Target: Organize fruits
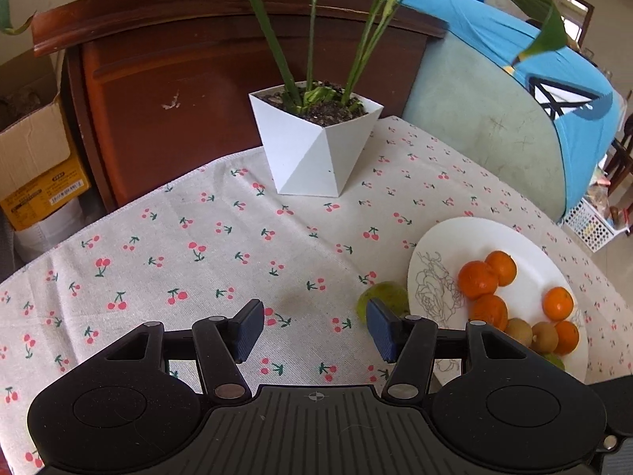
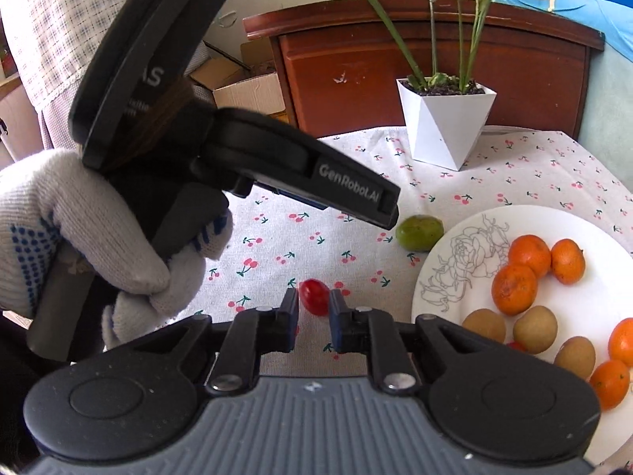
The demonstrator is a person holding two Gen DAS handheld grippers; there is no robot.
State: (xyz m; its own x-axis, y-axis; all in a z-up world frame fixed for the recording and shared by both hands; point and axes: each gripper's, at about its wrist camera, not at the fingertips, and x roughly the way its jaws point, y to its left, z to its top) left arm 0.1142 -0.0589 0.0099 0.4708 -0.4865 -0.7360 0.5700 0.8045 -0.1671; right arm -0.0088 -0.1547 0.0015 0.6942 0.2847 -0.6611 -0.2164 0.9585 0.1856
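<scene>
A small red cherry tomato lies on the cherry-print cloth, and my right gripper is shut on it, a pad against each side. A green fruit lies on the cloth against the left rim of the white plate. On the plate are several oranges and brown kiwis. My left gripper hovers open over bare cloth, its right finger just in front of the green fruit. In the right wrist view it is held by a gloved hand.
A white faceted pot with a long-leaved plant stands at the back of the table. Behind it is a brown wooden cabinet; a cardboard box sits at the left. A chair draped in blue cloth stands to the right.
</scene>
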